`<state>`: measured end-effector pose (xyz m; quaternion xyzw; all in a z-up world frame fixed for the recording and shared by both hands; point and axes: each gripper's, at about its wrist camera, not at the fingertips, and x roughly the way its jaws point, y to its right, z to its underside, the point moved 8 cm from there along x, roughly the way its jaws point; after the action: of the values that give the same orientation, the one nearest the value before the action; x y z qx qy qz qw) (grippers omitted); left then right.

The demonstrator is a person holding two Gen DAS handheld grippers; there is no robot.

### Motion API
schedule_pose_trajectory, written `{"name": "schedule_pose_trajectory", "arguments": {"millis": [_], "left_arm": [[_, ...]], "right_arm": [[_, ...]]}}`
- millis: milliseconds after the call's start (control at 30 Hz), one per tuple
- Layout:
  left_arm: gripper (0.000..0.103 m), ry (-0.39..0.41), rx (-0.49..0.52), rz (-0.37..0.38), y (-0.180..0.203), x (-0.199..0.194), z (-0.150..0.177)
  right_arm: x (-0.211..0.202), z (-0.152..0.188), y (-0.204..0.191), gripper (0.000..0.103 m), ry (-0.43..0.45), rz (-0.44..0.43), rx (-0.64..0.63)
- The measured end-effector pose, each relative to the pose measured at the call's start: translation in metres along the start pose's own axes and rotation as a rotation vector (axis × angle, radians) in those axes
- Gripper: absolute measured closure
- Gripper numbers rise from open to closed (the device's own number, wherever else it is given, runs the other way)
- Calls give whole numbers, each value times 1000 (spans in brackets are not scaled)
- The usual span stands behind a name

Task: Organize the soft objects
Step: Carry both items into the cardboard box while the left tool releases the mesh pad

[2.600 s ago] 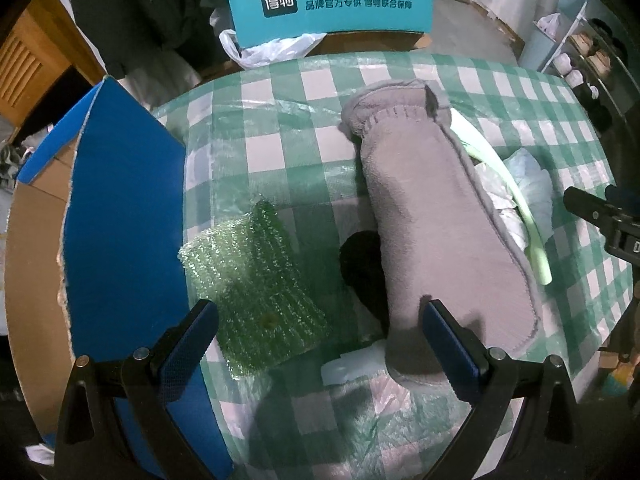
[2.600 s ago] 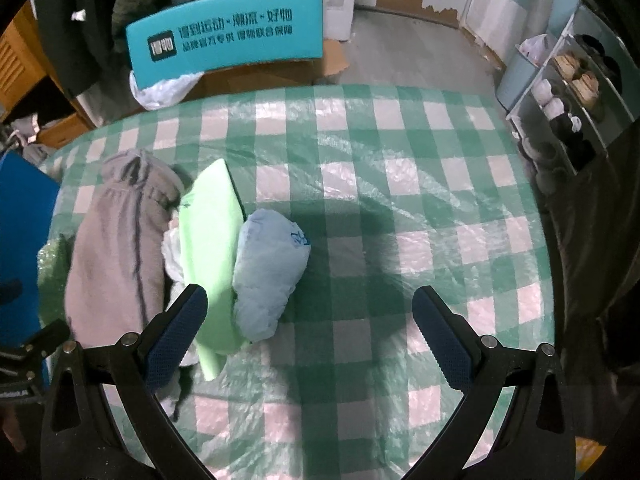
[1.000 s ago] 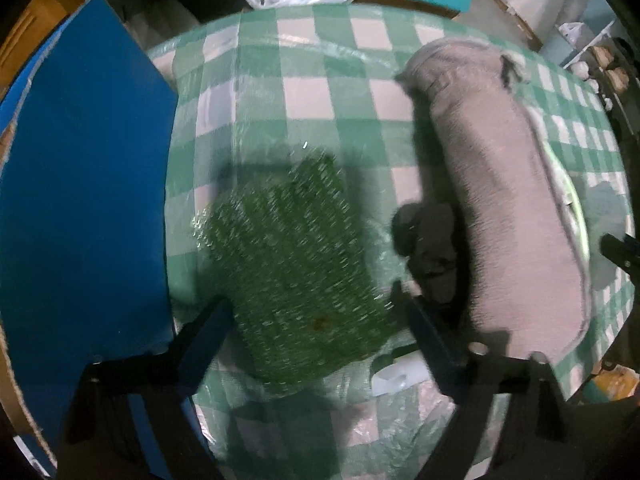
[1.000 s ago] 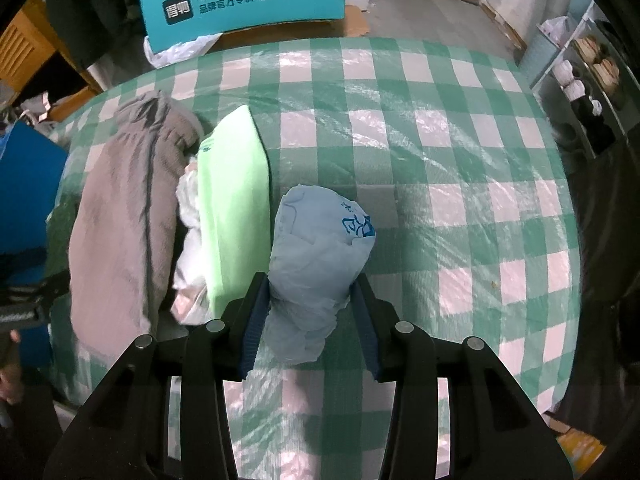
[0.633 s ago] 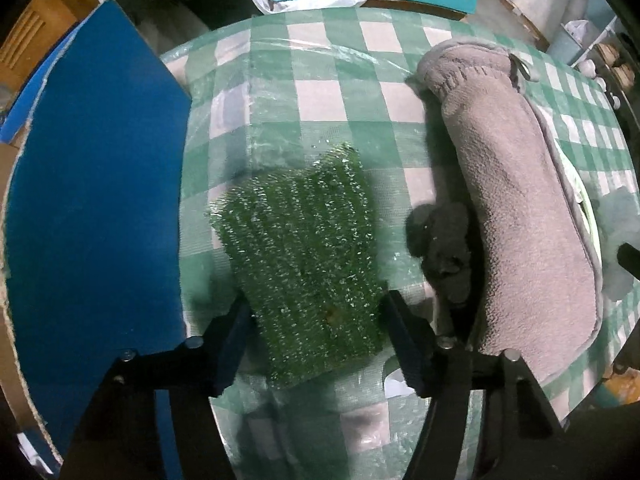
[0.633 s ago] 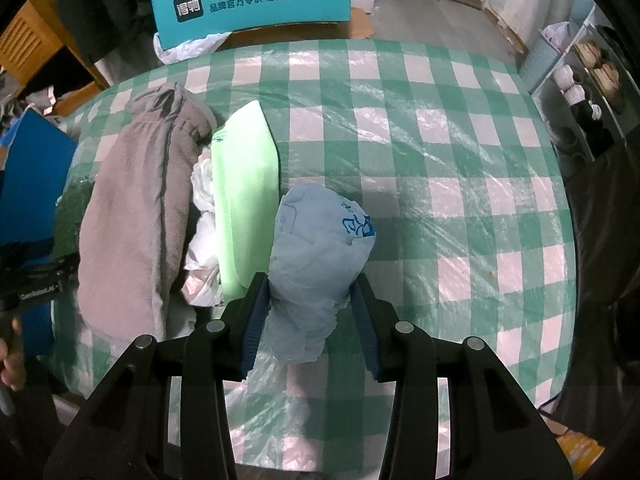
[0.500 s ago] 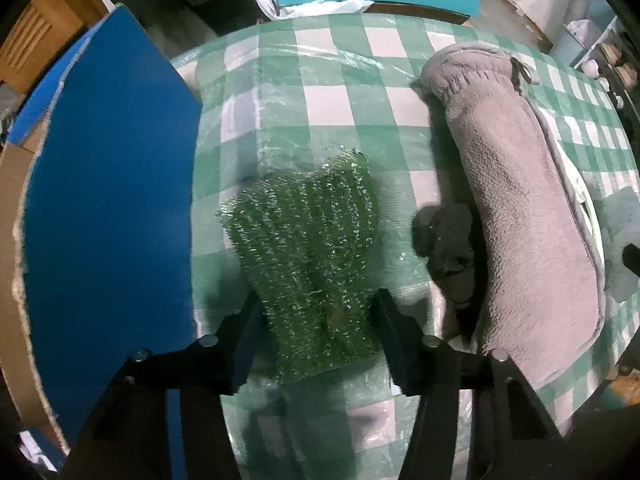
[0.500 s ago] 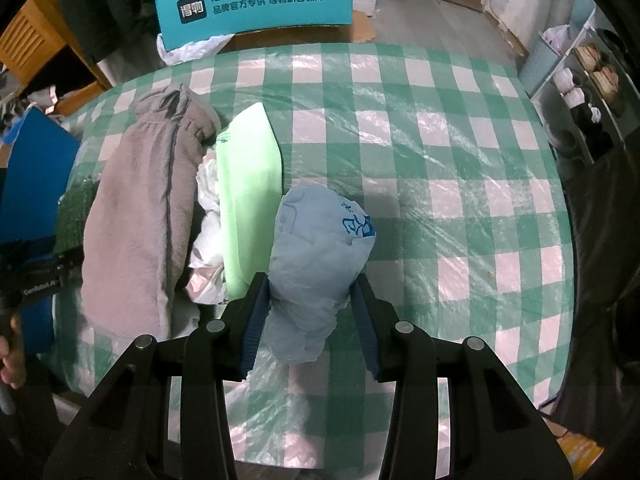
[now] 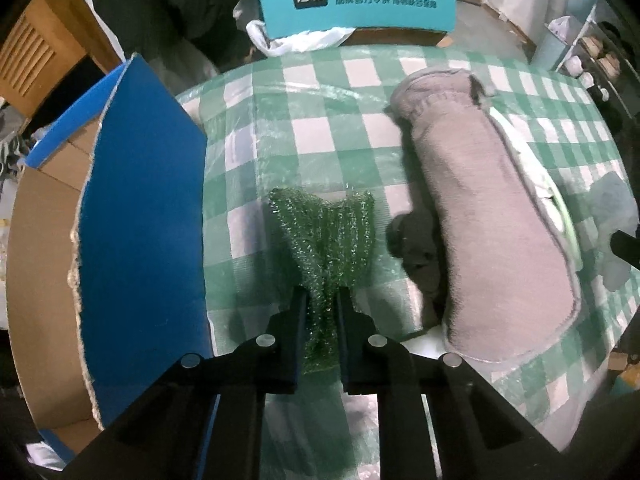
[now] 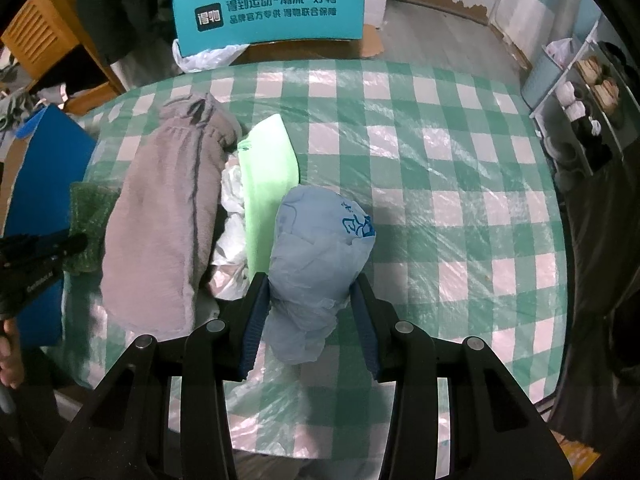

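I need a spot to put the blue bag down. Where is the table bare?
Bare checkered cloth lies right of the blue bag, out to the table's right edge, and beyond the green foam. Crowded: the left side, with grey garment, white plastic and green bubble wrap.

Near end of green bubble wrap (image 9: 326, 248) hidden between fingers (image 9: 298, 312). Dark lump (image 9: 416, 248) partly tucked under grey fleece roll (image 9: 492, 216), unidentifiable. White bags (image 10: 232, 232) mostly buried between fleece and green foam (image 10: 268, 184). Blue box (image 9: 140, 240) cut off at left.
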<state>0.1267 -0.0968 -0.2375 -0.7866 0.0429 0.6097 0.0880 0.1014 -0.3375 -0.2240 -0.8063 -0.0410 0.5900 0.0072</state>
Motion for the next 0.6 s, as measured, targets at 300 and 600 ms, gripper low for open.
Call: {"name": "schedule_pose_trajectory", "arguments": {"millis": [300,600], "left_arm": [[91,56,8,24,-1,-20,6],[91,115,21,30,4,-44,8]], "right_arm": [[-15,0,-8,63,32,-10,-15],[-32,-5,-24,63,70,-26,-53]]}}
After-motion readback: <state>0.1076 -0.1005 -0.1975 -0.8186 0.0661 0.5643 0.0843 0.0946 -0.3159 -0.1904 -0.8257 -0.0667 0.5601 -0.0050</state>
